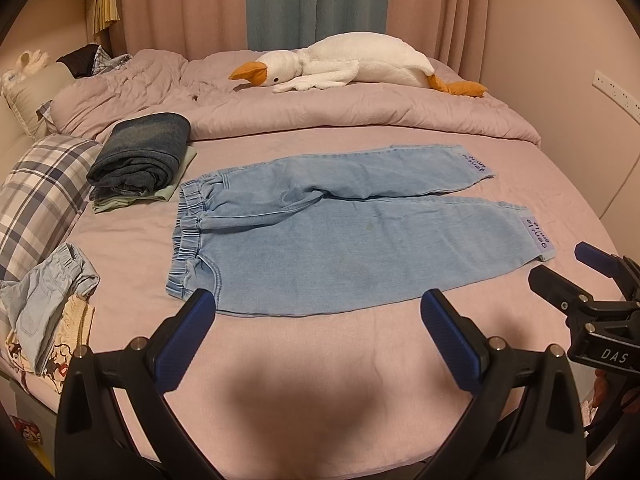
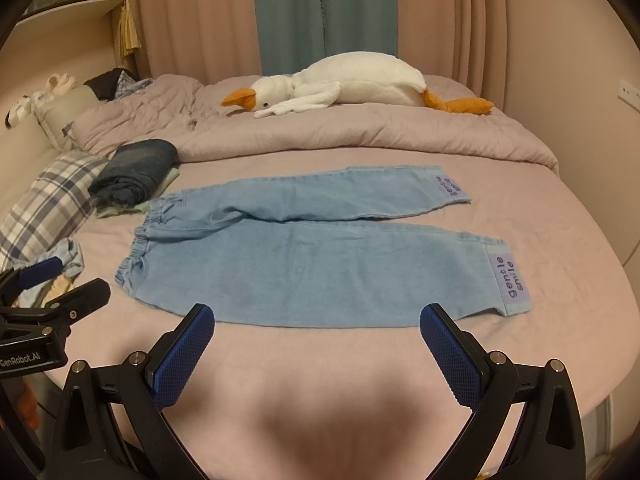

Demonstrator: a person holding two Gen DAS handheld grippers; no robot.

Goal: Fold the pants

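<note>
Light blue denim pants [image 1: 320, 236] lie spread flat on the pink bed sheet, waistband to the left, both legs pointing right, with purple "gentle smile" labels at the cuffs. They also show in the right wrist view [image 2: 320, 268]. My left gripper [image 1: 318, 308] is open and empty, hovering just in front of the near leg's edge by the waistband side. My right gripper [image 2: 316, 320] is open and empty, in front of the near leg toward the cuff. The right gripper also shows at the right edge of the left wrist view [image 1: 568, 272].
A folded dark denim stack [image 1: 144, 160] sits on a green garment left of the waistband. A plaid pillow [image 1: 44, 188] and a pile of loose clothes [image 1: 52, 300] lie at the left. A plush goose [image 1: 352, 64] rests on the bunched duvet [image 1: 320, 116] behind.
</note>
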